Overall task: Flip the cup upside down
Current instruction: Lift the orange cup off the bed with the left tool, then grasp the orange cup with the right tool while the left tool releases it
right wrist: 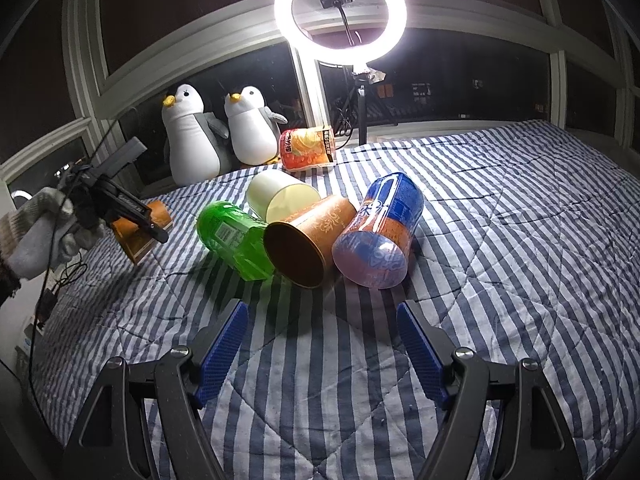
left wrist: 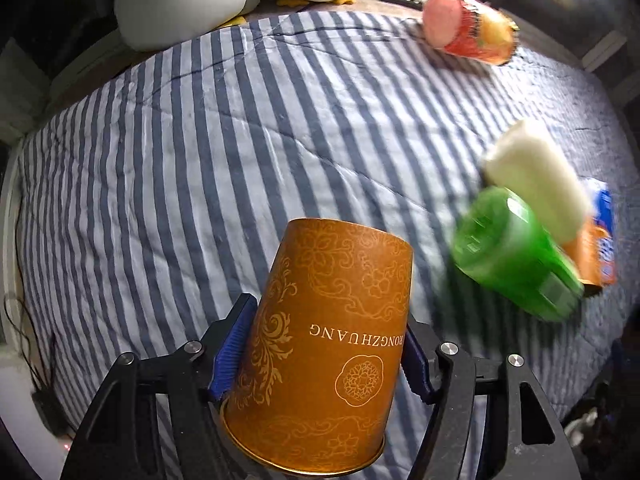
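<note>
My left gripper (left wrist: 326, 344) is shut on an orange paper cup (left wrist: 328, 344) with a gold pattern. It holds the cup above the striped bed, base pointing away, rim toward the camera. In the right wrist view the same cup (right wrist: 140, 228) shows at the left in the left gripper (right wrist: 136, 220), held by a gloved hand. My right gripper (right wrist: 322, 344) is open and empty over the bed, in front of a second orange cup (right wrist: 308, 236) that lies on its side with its mouth toward me.
A green bottle (right wrist: 232, 236), a white cup (right wrist: 280, 200) and a blue-orange bottle (right wrist: 380, 232) lie on their sides beside the second cup. A red snack cup (right wrist: 308, 148) lies farther back. Two penguin plushies (right wrist: 216, 132) and a ring light (right wrist: 340, 12) stand behind the bed (right wrist: 500, 240).
</note>
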Tool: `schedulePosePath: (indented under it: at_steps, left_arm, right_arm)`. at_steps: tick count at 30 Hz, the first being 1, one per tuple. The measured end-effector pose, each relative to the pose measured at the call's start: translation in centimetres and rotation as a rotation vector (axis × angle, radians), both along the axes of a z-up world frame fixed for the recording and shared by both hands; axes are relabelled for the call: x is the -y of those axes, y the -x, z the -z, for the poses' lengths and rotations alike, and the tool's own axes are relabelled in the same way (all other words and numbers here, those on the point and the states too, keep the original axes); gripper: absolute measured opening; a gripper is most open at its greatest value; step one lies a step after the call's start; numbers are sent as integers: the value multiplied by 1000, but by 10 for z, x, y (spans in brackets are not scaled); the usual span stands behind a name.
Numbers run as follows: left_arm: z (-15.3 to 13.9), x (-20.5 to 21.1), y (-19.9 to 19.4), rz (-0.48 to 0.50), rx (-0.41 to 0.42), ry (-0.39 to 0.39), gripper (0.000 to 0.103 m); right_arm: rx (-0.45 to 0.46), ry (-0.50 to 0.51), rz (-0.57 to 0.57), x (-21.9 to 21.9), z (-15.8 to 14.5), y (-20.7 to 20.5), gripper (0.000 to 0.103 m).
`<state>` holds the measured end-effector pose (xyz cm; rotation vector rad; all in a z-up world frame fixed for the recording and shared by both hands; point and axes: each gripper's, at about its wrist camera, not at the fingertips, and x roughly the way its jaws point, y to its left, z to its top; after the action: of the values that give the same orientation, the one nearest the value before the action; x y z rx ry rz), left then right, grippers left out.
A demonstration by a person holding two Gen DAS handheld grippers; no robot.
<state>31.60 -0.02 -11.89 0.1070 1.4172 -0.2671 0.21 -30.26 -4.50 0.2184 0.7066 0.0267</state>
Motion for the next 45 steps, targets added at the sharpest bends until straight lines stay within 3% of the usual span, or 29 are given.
schedulePosePath:
  at_steps: [5,10,15,18,21,29,32,38,41,45]
  left_arm:
    - [-11,25,55,10,-26,78,70]
    - [15,52,100,24,-83,118,70]
    - [29,72,113,49,-89,107,71]
    - [23,74,116,41,-92,135,78]
    - [4,69,122,35,-49,135,82]
    - [-51,37,163,30,147,47,82]
    - [-64,10,181,-2,188,55,82]
    - [-66,-32,239,-3,246,44,82]
    - [-65,-36,262,1,246,72,82]
    - [-65,-42,291,-16,247,129,82]
  right_arm:
    - [10,-13,-16,-3,-3,4,73]
    - [14,-17,-32,-7,-4,11,73]
    - [9,-7,-35,-10,-6,19,73]
    - [-4,-17,-40,-10,-6,20,74]
    - [-10,-46,-41,-8,-8,19,81]
    - [-72,-179,-76,-14,-16,-10,82]
    - [-130,-245,-111,-27,-13,-33,82]
    - [-331,-382,-179,-66,14,-83,82]
    - [-435,-475,-194,-83,31,-103,82]
    - [-506,-536,-187,-99,41,-125,82]
